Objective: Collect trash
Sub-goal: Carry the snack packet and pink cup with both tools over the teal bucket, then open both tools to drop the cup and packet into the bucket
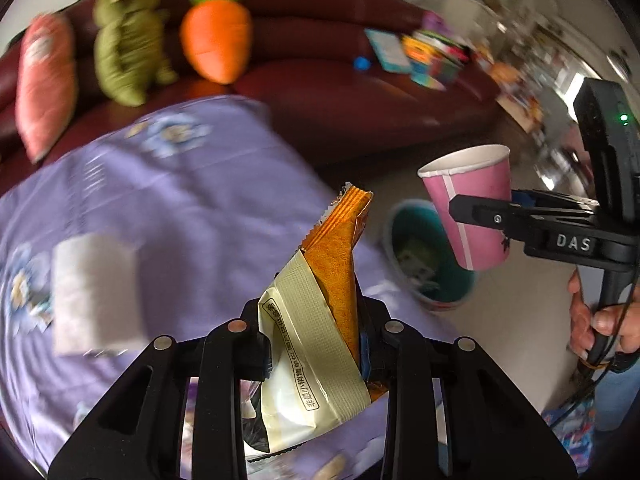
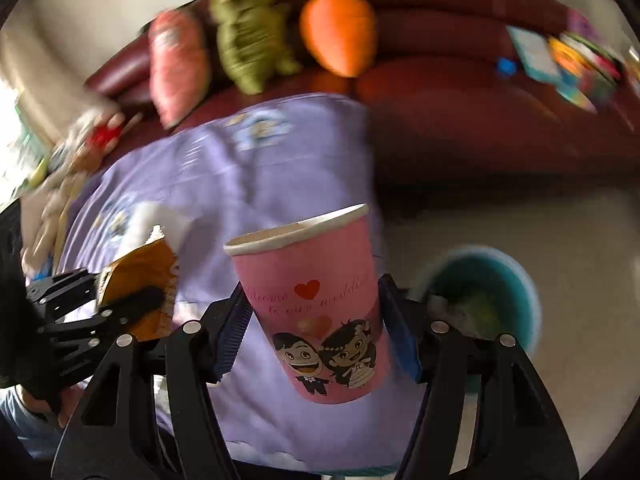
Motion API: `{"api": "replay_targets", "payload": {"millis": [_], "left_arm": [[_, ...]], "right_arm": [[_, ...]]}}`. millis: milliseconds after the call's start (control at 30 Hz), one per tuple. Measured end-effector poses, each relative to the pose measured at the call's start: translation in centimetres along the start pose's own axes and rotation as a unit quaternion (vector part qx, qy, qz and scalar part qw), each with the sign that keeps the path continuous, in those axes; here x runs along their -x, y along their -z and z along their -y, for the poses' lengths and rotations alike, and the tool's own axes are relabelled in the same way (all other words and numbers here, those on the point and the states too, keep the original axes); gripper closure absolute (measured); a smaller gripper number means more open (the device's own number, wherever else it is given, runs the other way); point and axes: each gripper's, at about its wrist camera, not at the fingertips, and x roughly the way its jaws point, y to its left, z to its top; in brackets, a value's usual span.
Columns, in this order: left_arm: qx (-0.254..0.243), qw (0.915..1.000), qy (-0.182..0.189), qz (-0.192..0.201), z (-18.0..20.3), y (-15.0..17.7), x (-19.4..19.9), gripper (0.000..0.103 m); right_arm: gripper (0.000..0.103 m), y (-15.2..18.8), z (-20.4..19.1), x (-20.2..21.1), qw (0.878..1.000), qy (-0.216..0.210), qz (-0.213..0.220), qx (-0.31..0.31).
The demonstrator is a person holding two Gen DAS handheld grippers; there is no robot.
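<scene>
The snack wrapper (image 1: 320, 320) is squeezed between the fingers of the left gripper (image 1: 316, 356). It is long and thin, and its long side stands up out of the claw, with the torn orange end on top, leaning a little toward the bin. The claw is nearly closed on it.

The pink paper cup (image 2: 316, 312) sits in the right gripper (image 2: 316, 332), whose blue pads press on both sides. This claw is about half open around the cup. The cup's open mouth is on top and tipped back a little.

Both are held up over the right edge of a table with a purple flowered cloth (image 1: 168, 184). A white paper roll (image 1: 94, 294) stands toward the cloth's left edge. A teal bin (image 1: 432, 256) sits on the pale floor beside that right edge. Behind is a dark red sofa (image 1: 360, 92) with a plush carrot (image 1: 216, 40) and other soft toys.
</scene>
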Motion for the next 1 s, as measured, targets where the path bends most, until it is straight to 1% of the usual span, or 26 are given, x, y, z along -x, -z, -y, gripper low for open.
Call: {"api": "replay_targets", "payload": {"millis": [167, 267, 367, 467, 633, 700, 800, 900, 1000], "left_arm": [[-0.041, 0.9986, 0.027, -0.022, 5.7, -1.9, -4.1, 0.073], [-0.058, 0.9969, 0.038, -0.036, 8.1, -2.6, -6.5, 0.072], [-0.067, 0.9954, 0.046, -0.051, 10.0, -3.4, -8.9, 0.072], [-0.07, 0.9944, 0.05, -0.062, 11.0, -3.8, -10.8, 0.072], [-0.071, 0.9931, 0.051, -0.078, 11.8, -4.4, -13.6, 0.072], [-0.071, 0.9927, 0.051, -0.084, 12.1, -4.6, -14.5, 0.072], [-0.071, 0.9919, 0.053, -0.091, 12.5, -4.8, -15.7, 0.072], [-0.07, 0.9912, 0.059, -0.096, 13.0, -4.8, -16.6, 0.072], [-0.072, 0.9904, 0.064, -0.099, 13.7, -4.9, -17.5, 0.072]], "right_arm": [[0.043, 2.4, 8.5, 1.1, 0.995, 0.026, 0.018, -0.089], [0.042, 3.8, 12.5, 1.0, 0.99, 0.037, 0.023, -0.134], [0.042, 4.8, 15.3, -0.1, 0.985, 0.041, 0.011, -0.168], [0.041, 5.1, 17.4, -1.9, 0.981, 0.044, -0.003, -0.189], [0.033, 5.2, 19.7, -4.3, 0.975, 0.034, -0.019, -0.217], [0.033, 5.4, 20.6, -5.3, 0.971, 0.028, -0.026, -0.236], [0.033, 5.4, 21.1, -5.9, 0.968, 0.028, -0.027, -0.247], [0.03, 5.6, 21.8, -5.7, 0.965, 0.044, -0.021, -0.258], [0.028, 6.2, 22.4, -5.1, 0.961, 0.071, -0.014, -0.266]]}}
